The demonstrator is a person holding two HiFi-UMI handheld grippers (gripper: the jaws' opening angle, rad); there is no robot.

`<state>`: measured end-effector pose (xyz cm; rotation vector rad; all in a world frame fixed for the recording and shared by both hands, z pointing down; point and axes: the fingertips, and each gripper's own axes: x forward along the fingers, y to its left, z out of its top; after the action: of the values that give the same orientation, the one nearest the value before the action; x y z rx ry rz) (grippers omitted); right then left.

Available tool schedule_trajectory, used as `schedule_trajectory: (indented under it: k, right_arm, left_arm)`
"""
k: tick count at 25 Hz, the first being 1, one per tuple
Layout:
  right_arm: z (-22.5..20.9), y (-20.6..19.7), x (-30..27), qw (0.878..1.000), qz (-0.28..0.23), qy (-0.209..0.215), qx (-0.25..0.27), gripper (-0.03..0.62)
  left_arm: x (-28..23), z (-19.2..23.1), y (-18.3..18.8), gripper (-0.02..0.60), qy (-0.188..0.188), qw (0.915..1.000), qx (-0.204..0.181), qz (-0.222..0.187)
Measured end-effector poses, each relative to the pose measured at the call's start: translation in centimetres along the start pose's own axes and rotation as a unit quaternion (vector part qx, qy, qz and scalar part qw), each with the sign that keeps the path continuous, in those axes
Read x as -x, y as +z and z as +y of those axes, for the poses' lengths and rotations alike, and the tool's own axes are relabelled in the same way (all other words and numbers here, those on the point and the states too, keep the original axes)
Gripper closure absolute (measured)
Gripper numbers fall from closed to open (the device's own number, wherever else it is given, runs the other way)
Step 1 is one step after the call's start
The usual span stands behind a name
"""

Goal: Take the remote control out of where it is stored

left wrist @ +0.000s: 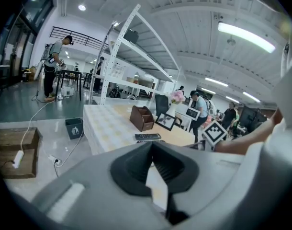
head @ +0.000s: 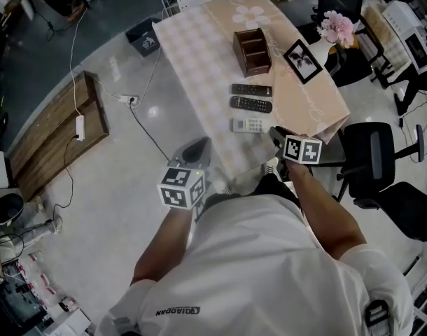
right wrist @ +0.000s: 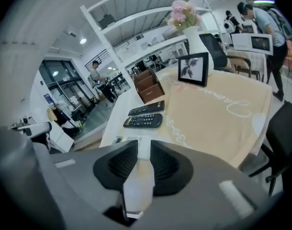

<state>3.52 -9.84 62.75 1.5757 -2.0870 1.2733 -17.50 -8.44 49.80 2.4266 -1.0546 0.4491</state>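
**Head view: counts.** 3 remotes, 1 holder, 1 photo frame, 1 vase and 2 grippers, all on or near 1 table (head: 192, 47).

**Remotes.** All three lie flat on the cloth, outside the holder, as parallel slim bars that don't touch.
- The far black remote (head: 251, 89) lies nearest the holder.
- The near black remote (head: 251, 104) is just beside it at 6 o'clock.
- The white remote (head: 248, 124) sits at 6 o'clock again, nearest you.

**Container.** The holder (head: 252, 51) is a brown, wood-look box w/ partitioned compartments, at 12 o'clock of the remotes. The compartments look dark, and their contents can't be made out from here.

**Other items.** The photo frame (head: 302, 60) has a black rim and stands at 3 o'clock of the holder. The vase of pink flowers (head: 337, 28) is at 1 o'clock of the frame.

**Surface.** The cloth is pale and checked on the 9 o'clock side, and plain beige w/ a flower print on the 3 o'clock side.

**Tongs.**
- Your L gripper (left wrist: 152, 144) hangs off the table's near edge, at approx. 7 o'clock of the white remote. Its ribbed black pads meet at the tips w/ nothing between them.
- Your R gripper (right wrist: 144, 145) sits near the white remote at 4 o'clock. Its pads stand a narrow slot apart and grip nothing.
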Motion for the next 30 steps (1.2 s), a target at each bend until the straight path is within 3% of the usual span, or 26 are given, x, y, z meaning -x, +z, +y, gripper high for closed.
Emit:
schedule_trajectory:
  k: [6, 13, 18, 23, 30]
  right_arm:
    - [5.0, 2.1, 3.0, 0.994, -0.019, 0.056, 0.092, 0.586]
    - [9.7, 4.0, 4.9, 0.979, -0.028, 0.137, 0.148, 0.588]
    - [11.4, 4.3, 7.2, 0.959, -0.039, 0.174, 0.221, 0.589]
    - [10.2, 3.9, 11.2, 0.935, -0.036, 0.209, 0.284, 0.589]
    - [4.3, 3.6, 16.9, 0.929, -0.033, 0.242, 0.277, 0.589]
  left_arm:
    - [0.4, -1.0, 1.2, 0.577, -0.005, 0.9997, 0.003, -0.023]
    - [1.9, -2.2, 2.5, 0.577, 0.022, 0.9978, 0.014, -0.060]
    - [2.6, -4.3, 2.5, 0.577, 0.048, 0.9956, 0.028, -0.075]
    - [1.0, -9.2, 2.4, 0.577, 0.063, 0.9932, 0.039, -0.090]
    - [-0.9, -17.3, 1.7, 0.577, 0.091, 0.9907, 0.025, -0.098]
